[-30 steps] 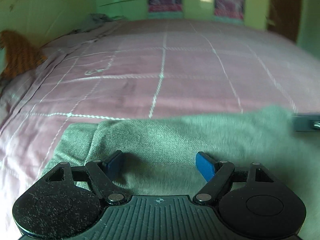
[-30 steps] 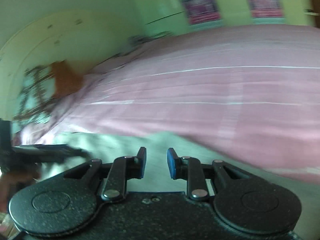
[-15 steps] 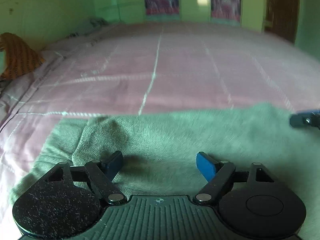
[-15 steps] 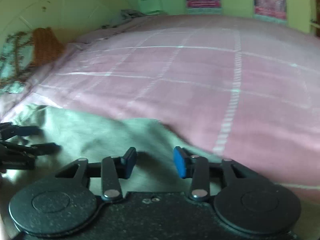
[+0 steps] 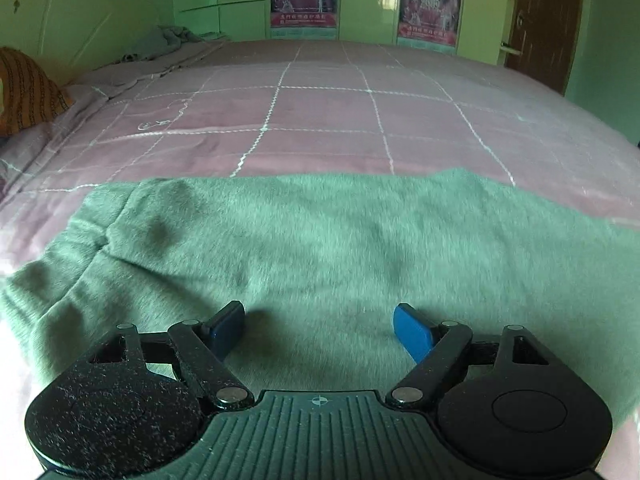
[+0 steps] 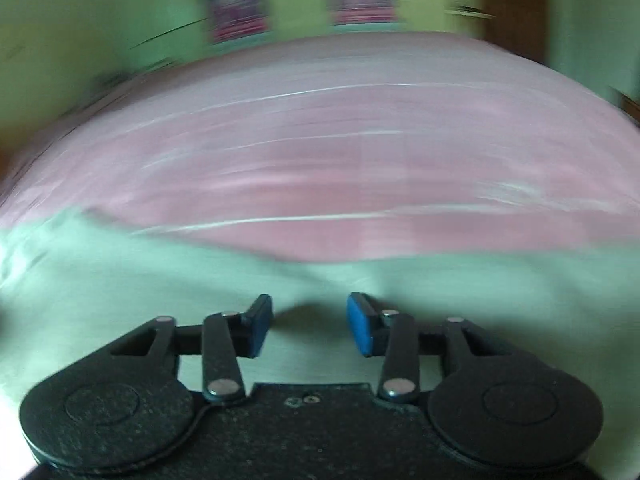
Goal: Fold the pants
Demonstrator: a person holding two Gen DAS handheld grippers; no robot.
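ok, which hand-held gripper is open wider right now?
The left hand-held gripper: its blue pads stand far apart over the green pants. The right hand-held gripper shows a narrower gap.

Beyond the green pants (image 5: 340,240) we see open pink bedspread (image 5: 320,128); an orange pillow (image 5: 28,88) borders its left edge.

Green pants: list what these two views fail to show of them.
- Left wrist view: the near edge of the green pants is hidden by the left gripper; their right part is cut off by the frame.
- Right wrist view: motion blur smears the pants' texture and edge; the right gripper covers their near part.
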